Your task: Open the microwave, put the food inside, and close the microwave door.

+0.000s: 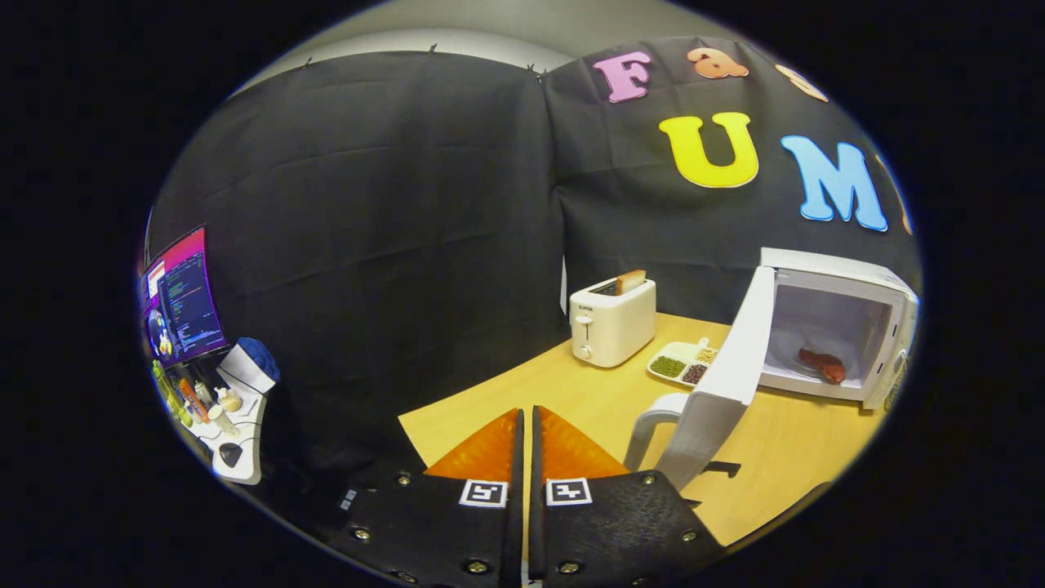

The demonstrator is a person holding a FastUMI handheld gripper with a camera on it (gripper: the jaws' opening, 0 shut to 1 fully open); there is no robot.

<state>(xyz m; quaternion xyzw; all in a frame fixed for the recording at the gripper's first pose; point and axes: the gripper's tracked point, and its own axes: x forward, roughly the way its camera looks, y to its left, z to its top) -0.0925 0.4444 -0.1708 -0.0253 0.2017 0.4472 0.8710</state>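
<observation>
The bench [588, 400] spreads ahead of the hand-held gripper [527, 433] and off to its right, its near corner just under the fingertips. Well ahead and to the right stands the microwave [841, 327], its cavity facing the gripper. Its door [727, 376] is swung wide open toward the gripper, hinged on the side nearer the fingers, and its handle [649, 425] sits just right of the fingertips, apart from them. Straight ahead and beyond the fingers, left of the microwave, is the toaster [612, 320], upright near the bench's far edge, with a slice of bread [630, 281] standing up out of one slot. Between the toaster and the door lies a divided tray [682, 362] with green, dark and pale contents in separate compartments. The food [823, 365], a reddish-brown piece, lies on the floor of the microwave cavity, far from the fingers. The gripper's fingers are drawn nearly together, only a thin slit between them, with nothing held.
</observation>
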